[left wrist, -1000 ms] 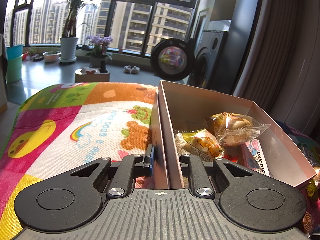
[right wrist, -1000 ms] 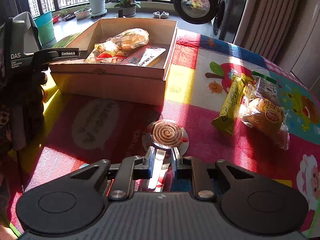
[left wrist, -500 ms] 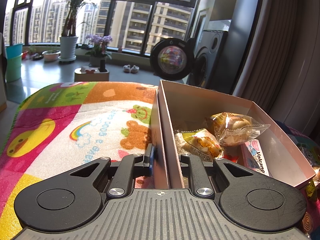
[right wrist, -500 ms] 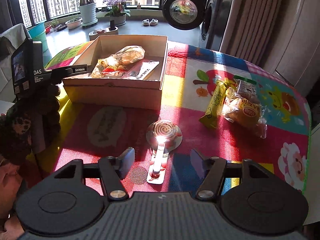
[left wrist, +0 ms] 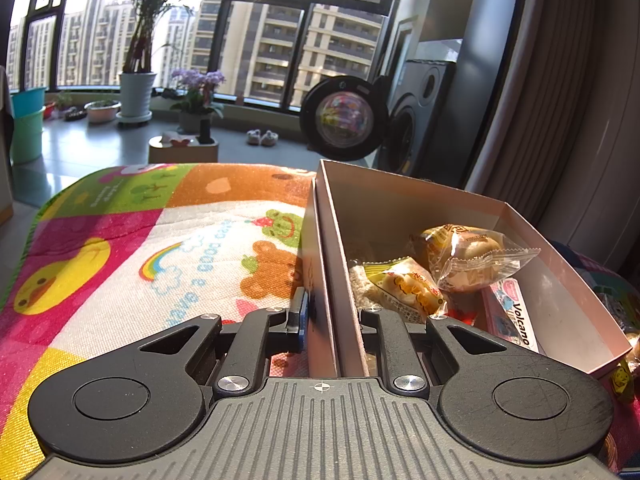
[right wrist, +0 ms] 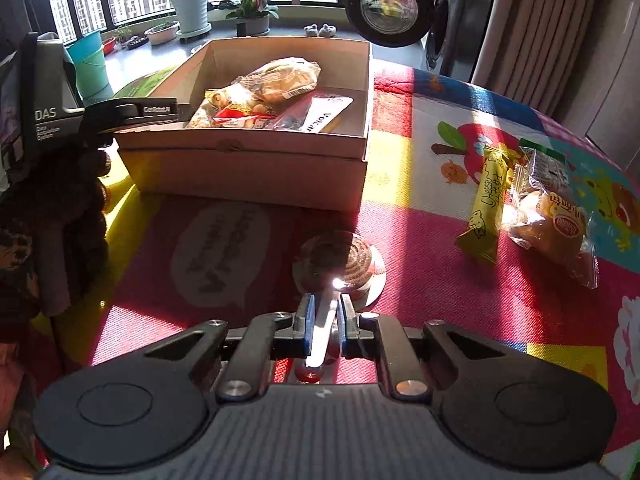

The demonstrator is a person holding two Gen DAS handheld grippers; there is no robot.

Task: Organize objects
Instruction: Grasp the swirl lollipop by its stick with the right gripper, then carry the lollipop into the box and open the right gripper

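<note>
In the left wrist view my left gripper [left wrist: 332, 316] is shut on the near side wall of the open cardboard box [left wrist: 400, 200], one finger outside and one inside. Inside lie a wrapped bun [left wrist: 464, 256], a yellow snack packet [left wrist: 404, 288] and a "Volcano" packet [left wrist: 516, 316]. The right wrist view shows my right gripper [right wrist: 325, 308] shut on the stick of a spiral lollipop [right wrist: 340, 264] in clear wrap, low over the mat. The box [right wrist: 248, 164] stands beyond it, with the left gripper [right wrist: 136, 110] on its left wall.
A yellow cheese stick packet [right wrist: 486, 204] and a wrapped bun [right wrist: 552, 228] lie on the colourful mat [right wrist: 420, 280] to the right. A person's patterned sleeve [right wrist: 48, 220] fills the left edge. A washing machine door [right wrist: 386, 8] and potted plants stand behind the table.
Half a second ago my right gripper stood open and farther back from the lollipop; now it is low and shut on the stick. The left gripper has stayed on the box wall.
</note>
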